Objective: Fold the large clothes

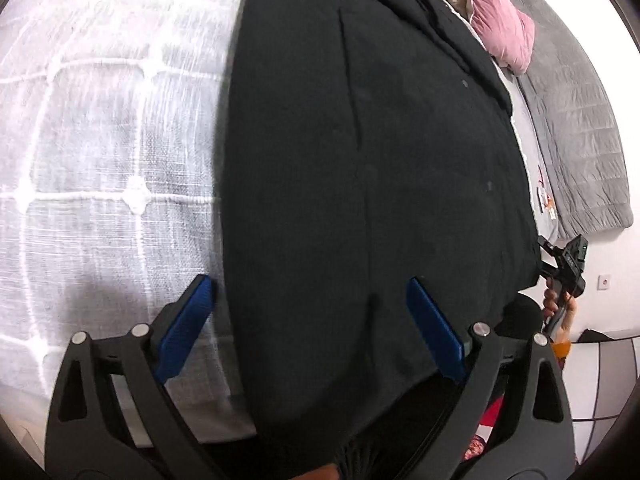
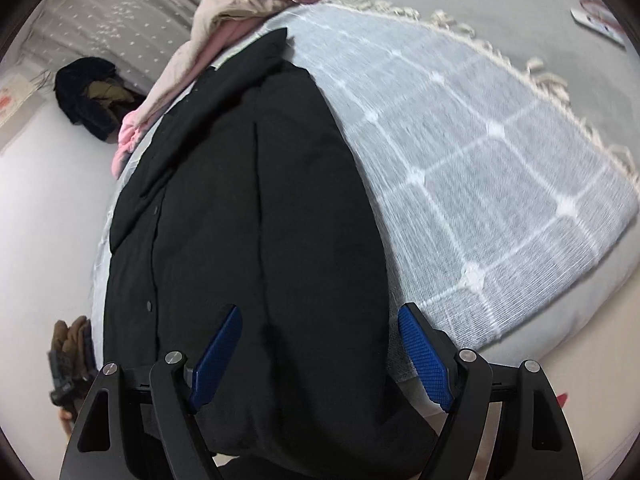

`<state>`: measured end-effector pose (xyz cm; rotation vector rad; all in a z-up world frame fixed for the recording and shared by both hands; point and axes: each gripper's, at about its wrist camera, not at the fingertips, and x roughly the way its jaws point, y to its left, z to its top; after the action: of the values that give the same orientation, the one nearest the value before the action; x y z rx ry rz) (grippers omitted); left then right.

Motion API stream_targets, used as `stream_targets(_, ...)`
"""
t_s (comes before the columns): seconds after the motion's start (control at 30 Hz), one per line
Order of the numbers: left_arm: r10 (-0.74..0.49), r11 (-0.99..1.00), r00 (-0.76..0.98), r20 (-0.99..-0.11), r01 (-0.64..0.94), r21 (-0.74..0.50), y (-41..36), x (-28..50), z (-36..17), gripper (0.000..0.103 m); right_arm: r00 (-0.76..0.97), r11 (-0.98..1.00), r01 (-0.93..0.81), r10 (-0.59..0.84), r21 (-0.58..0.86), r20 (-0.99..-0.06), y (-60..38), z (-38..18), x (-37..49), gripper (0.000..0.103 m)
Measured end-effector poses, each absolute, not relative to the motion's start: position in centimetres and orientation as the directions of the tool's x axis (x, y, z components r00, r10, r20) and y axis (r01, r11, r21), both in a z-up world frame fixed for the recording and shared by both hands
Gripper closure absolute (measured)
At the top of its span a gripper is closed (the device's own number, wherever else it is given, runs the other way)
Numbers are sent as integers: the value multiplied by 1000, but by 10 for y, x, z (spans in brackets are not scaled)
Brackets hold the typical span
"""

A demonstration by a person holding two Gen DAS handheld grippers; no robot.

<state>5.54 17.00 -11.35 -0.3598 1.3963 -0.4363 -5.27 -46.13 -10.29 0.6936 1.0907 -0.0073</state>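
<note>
While the black coat [image 1: 360, 160] lies flat ahead of and below both my claws, its long axis runs straight away from me, hem nearest and collar farthest. That line is what the coming move turns on: I judge the next fold wants both near corners caught and carried up along it toward the collar.

My left claw [image 1: 312, 324] stands wide apart and holds nothing. Its outer finger [image 1: 188, 328] is over the white blanket, just off the coat's left edge, and its inner finger sits over the dark cloth, so that edge passes between them. My right claw [image 2: 320, 356] mirrors it, also spread wide and empty: one finger over the coat, the other at its right edge where the blanket begins. Neither pair of pads presses on cloth. Both claws seem about equally near the hem, each at its own corner.

Seen from the right claw, a button [image 2: 149, 305] placket runs lengthwise along the coat's far side from it, and a lengthwise crease runs up the middle, so the coat looks already narrowed sideways.

Under the coat is the white blanket [image 2: 480, 168], woven with a raised grid and fringed at its far edge, spread over a grey bed. Beyond the collar lie pink bedding [image 1: 504, 28] and a beige piece. Off to the left claw's right, my hand holding the other tool [image 1: 564, 272] shows against a pale wall, near a grey quilted mat [image 1: 580, 120]. A dark heap of clothes [image 2: 88, 92] sits on the floor far off to the right claw's left.
</note>
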Motion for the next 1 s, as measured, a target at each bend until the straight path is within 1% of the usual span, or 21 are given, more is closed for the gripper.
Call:
stream_targets(0.03,-516,857,120,-848,74,-510,172,55,-111,1,485,786,332,332,522,-809,-461,-106,-53,22)
stream_targets(0.1,-551,834,111,-827,33,-551,179,55,-114,1,496,783,331,330,526,-803,-459,-108,-54,22)
stream_targets(0.17,-575,817,118,-810,30,-575,183,52,-115,1,506,773,332,337,540,-794,-459,-108,-57,22)
stream_targets(0.23,-577,816,111,-809,31,-578,182,51,-113,1,510,749,325,375,577,-774,-458,-111,-60,22)
stream_targets(0.4,-541,840,70,-838,88,-535,163,47,-108,1,530,700,280,457,657,-714,-456,-115,-71,22)
stream_targets(0.43,-562,826,60,-825,102,-555,158,45,-107,2,534,666,268,498,696,-683,-456,-116,-73,24)
stream_targets(0.47,-603,796,45,-797,111,-595,154,43,-108,6,543,624,262,536,736,-647,-456,-116,-74,32)
stream_targets(0.5,-646,760,20,-763,117,-640,150,39,-108,7,554,580,254,569,774,-608,-455,-117,-76,38)
stream_targets(0.53,-654,752,17,-757,125,-647,146,36,-107,14,561,538,240,603,808,-568,-452,-117,-77,54)
stream_targets(0.57,-658,747,21,-753,140,-650,143,33,-105,37,565,500,221,634,837,-528,-449,-116,-77,71)
stream_targets(0.6,-687,720,14,-726,150,-678,139,31,-103,47,568,481,207,650,852,-505,-446,-114,-76,78)
stream_targets(0.63,-690,720,42,-723,148,-678,139,29,-100,62,573,469,184,663,864,-482,-441,-110,-76,81)
stream_targets(0.67,-684,727,63,-726,145,-672,139,29,-97,88,583,477,169,657,863,-477,-437,-103,-75,86)
stream_targets(0.7,-687,726,97,-720,136,-674,144,28,-93,96,596,484,154,649,861,-472,-433,-96,-74,87)
stream_targets(0.77,-735,677,147,-662,106,-728,158,28,-82,96,637,506,108,625,856,-450,-426,-74,-74,89)
stream_targets(0.8,-752,655,192,-630,116,-747,165,28,-69,96,661,528,75,609,846,-439,-422,-59,-74,89)
stream_targets(0.87,-774,623,288,-564,186,-760,172,23,-35,97,702,549,8,592,836,-395,-415,-28,-75,92)
stream_targets(1.0,-779,598,429,-457,288,-748,181,11,24,97,761,560,-103,577,822,-297,-406,26,-77,93)
